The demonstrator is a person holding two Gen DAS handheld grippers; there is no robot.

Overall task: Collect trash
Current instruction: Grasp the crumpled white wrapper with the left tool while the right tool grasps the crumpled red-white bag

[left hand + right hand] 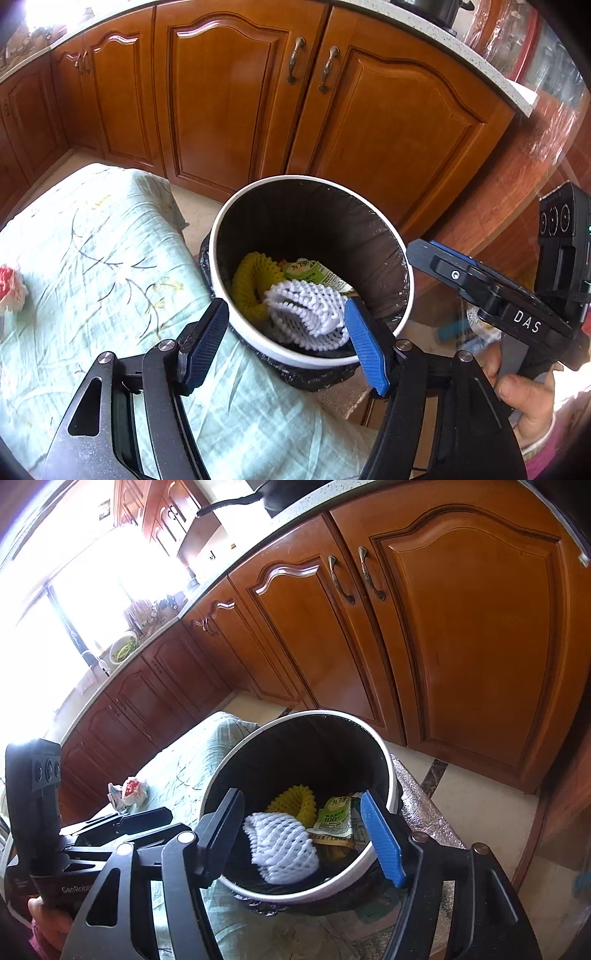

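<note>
Legibly marked: "DAS" on the right gripper [424, 254], "100" on a green juice pouch [334, 818]. Both it and the left gripper [286, 332] stand released, empty, over the bin [221, 236]; white foam net [306, 314] lies inside, below the fingers.

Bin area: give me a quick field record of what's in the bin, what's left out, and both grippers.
bin: white bin with black liner, beside the cloth-covered surface
in bin: white foam net, yellow foam net, green juice pouch
left out: crumpled red-and-white wrapper on the cloth
left gripper: open, empty, over the bin's near rim
right gripper: open, empty, over the bin
</note>
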